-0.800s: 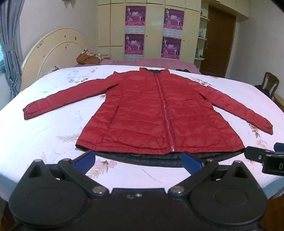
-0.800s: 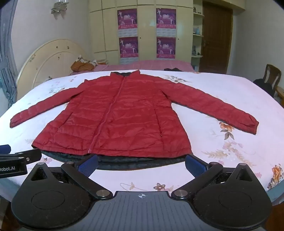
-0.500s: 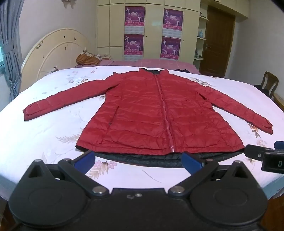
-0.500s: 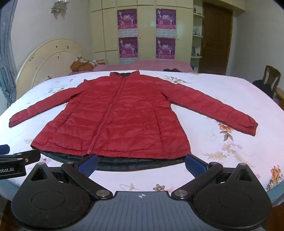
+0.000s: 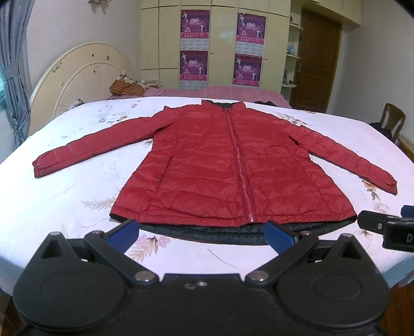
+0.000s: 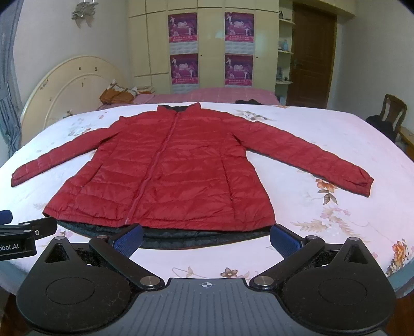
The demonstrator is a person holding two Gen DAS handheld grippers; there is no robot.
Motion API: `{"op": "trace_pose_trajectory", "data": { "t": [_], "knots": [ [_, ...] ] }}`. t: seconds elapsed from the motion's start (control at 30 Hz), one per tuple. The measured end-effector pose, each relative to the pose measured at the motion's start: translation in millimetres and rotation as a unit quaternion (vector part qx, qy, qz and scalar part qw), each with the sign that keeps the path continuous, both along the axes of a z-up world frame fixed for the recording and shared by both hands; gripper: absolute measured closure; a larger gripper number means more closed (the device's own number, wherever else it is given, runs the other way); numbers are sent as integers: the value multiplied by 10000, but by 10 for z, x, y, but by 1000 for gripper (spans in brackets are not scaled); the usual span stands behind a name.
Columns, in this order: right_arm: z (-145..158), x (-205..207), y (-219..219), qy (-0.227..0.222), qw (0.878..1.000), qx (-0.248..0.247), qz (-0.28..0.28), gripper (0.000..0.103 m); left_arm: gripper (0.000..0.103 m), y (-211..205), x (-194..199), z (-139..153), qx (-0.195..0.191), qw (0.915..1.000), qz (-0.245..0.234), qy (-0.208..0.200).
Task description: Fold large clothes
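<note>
A big red puffy jacket (image 5: 233, 165) lies flat on a bed with a white flowery sheet (image 5: 64, 196). It fills the middle of both pictures. The zip (image 5: 239, 165) is done up and runs from the collar near the top down to the hem. Both sleeves are spread out to the sides. In the left wrist picture, the left sleeve cuff (image 5: 41, 168) is at the middle left and the other cuff (image 5: 388, 184) is at the middle right. A dark lining (image 5: 220, 234) peeks out under the red hem, low in the picture.

The left gripper (image 5: 201, 231) is at the bottom of its picture. Its two blue fingers (image 5: 124, 228) are spread as wide as they go. Nothing is between them, and they hang just in front of the hem, not touching it.

The right gripper (image 6: 207, 237) is the same at the bottom of its picture: blue fingers (image 6: 284, 241) wide apart, holding nothing, just in front of the dark hem.

Each gripper shows at the edge of the other's picture.

Behind the bed, at the top, there is a cream wardrobe (image 5: 165, 44) with purple posters (image 5: 194, 24), a brown door (image 5: 318, 56) and a wooden chair (image 5: 393, 121) on the far right.
</note>
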State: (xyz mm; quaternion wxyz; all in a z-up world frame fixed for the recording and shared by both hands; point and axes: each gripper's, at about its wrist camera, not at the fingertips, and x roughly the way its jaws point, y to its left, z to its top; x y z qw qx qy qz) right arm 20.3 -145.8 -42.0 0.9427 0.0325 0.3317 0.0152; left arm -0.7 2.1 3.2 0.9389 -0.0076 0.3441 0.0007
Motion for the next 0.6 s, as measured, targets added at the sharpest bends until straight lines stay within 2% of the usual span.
{"op": "trace_pose_trajectory", "data": {
  "t": [0.6],
  "knots": [
    [17,-17,-51,-12,10000,21,-24,0,0,-18,33,-12,30,10000,-58,-5]
  ]
}}
